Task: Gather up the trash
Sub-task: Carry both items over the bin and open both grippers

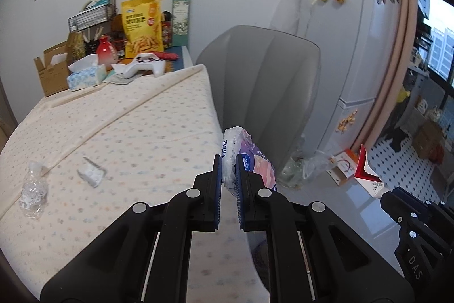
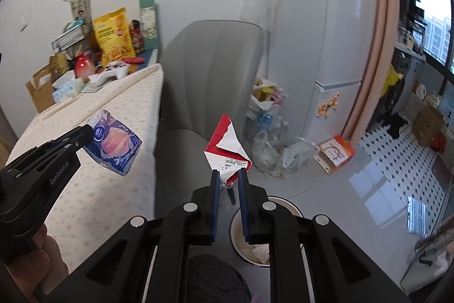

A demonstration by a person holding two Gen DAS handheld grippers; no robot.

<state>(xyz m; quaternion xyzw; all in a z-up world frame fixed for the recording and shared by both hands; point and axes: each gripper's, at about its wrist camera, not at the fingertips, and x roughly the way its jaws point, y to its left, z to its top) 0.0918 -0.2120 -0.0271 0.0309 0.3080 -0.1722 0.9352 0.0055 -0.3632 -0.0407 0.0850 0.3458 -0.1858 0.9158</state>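
Left gripper [image 1: 227, 161] is pinched on a crinkly tissue pack [image 1: 249, 158], held in the air just off the table [image 1: 142, 118] edge, in front of the grey chair [image 1: 255, 75]. Right gripper [image 2: 228, 175] clamps the bottom corner of a flattened red-and-white carton [image 2: 227, 144], above the white bin [image 2: 283, 203] on the floor. Both look light and soft; the pack's film is slippery, so a bunched edge is the safest hold, while the carton's creased corner grips well. Farther out on the table, a crushed clear bottle [image 1: 32, 189] and a blister pack [image 1: 92, 173] lie apart, probably next: featherweight, springy, best taken across their narrow sides.
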